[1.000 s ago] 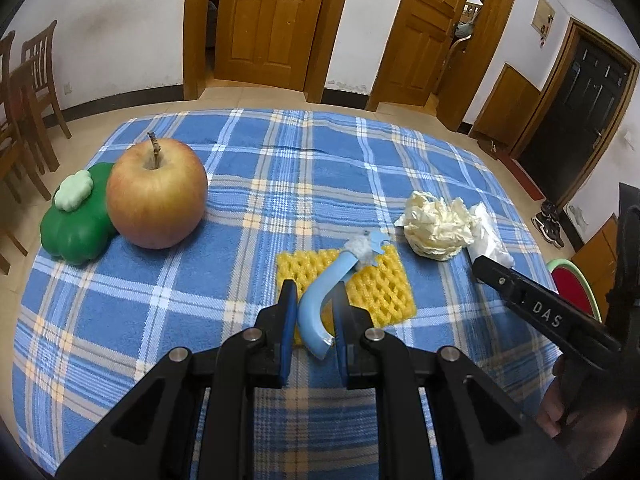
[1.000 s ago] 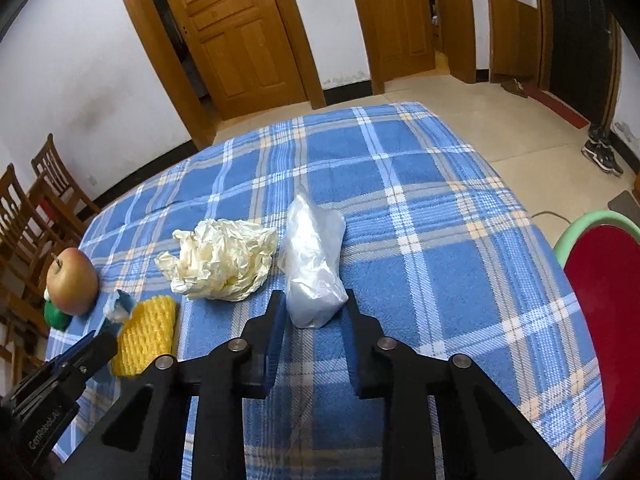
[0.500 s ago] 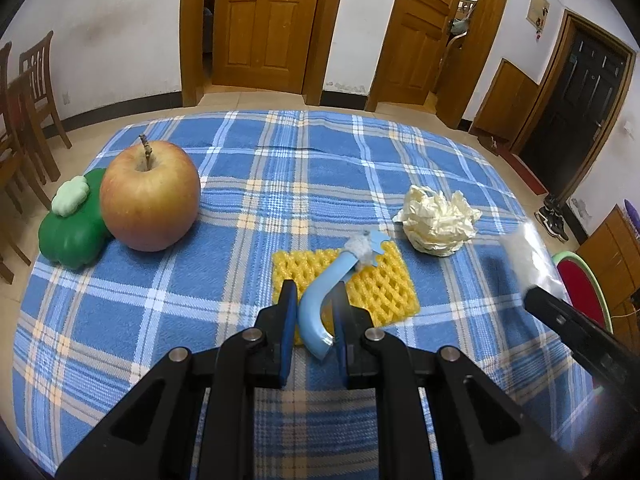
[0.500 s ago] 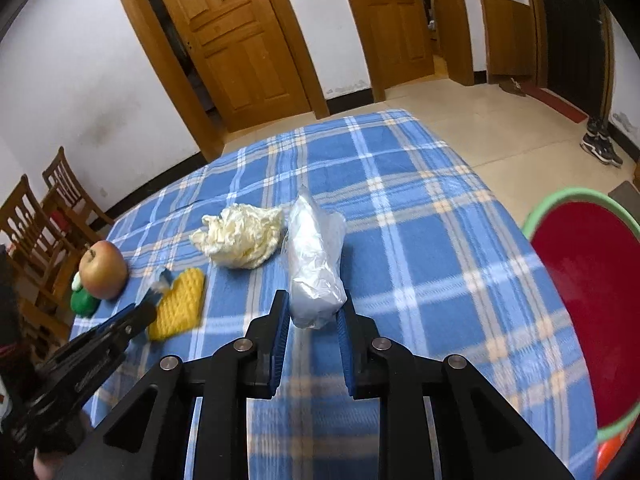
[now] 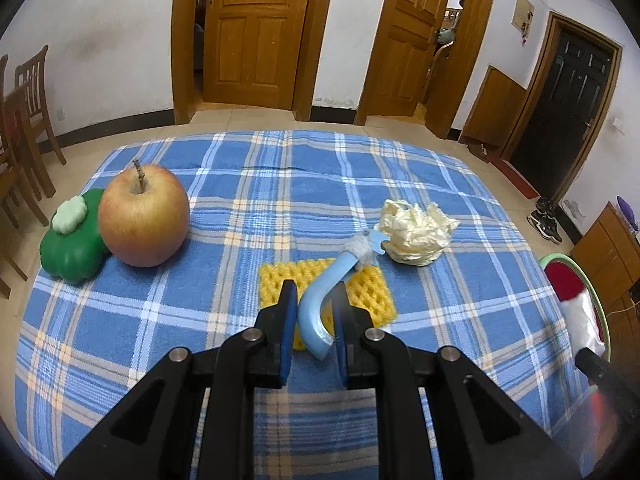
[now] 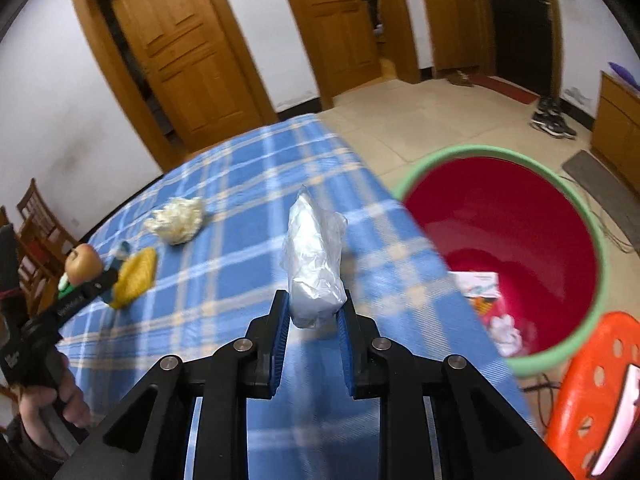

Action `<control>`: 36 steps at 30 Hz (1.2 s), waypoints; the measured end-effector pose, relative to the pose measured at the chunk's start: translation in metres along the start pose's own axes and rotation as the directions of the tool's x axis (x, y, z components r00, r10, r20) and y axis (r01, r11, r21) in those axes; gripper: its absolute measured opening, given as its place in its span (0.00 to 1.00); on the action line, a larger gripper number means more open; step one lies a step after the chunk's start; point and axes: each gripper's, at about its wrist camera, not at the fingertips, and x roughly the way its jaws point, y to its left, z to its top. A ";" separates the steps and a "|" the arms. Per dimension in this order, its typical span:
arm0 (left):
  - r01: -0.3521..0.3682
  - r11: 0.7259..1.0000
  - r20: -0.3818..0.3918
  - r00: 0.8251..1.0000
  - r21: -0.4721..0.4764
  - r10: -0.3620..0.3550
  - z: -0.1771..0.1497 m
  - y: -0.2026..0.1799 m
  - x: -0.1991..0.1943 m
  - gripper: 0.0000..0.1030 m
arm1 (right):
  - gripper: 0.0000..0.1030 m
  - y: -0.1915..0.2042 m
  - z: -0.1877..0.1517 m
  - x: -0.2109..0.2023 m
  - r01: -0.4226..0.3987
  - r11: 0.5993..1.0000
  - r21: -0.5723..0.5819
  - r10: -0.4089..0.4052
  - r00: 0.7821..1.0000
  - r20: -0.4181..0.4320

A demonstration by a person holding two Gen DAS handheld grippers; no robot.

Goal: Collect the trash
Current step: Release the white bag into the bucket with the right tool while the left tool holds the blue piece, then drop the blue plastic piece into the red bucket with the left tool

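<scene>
Two fingers [image 6: 280,320] around plastic bag [image 6: 314,268]

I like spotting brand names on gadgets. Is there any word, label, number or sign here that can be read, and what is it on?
No text can be read.
Print on the side of the left gripper, in the right wrist view: blurred.
Wall plaque: too small.
Printed wrapper inside the red bin: blurred.

Both tongs, left [image 5: 312,312] and right [image 6: 312,320]: black angular plastic arms, blue pads, silver round screws (two per side). Bare hand [image 6: 60,400] grips a black handle with white lettering.
</scene>
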 end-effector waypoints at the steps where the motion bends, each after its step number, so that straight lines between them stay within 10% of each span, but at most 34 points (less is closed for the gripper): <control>1: 0.004 1.000 0.002 1.000 0.003 -0.004 0.000 -0.001 -0.001 0.16 | 0.22 -0.005 -0.001 -0.003 0.011 1.000 0.007 -0.011 1.000 0.004; 17: 0.119 0.987 -0.013 0.993 0.106 -0.118 0.004 -0.064 -0.025 0.16 | 0.22 -0.099 -0.009 -0.025 0.141 0.977 0.159 -0.148 0.989 0.030; 36: 0.258 0.932 -0.138 0.964 0.254 -0.229 -0.012 -0.193 -0.021 0.16 | 0.26 -0.163 0.002 -0.039 0.079 0.964 0.254 -0.100 0.993 0.068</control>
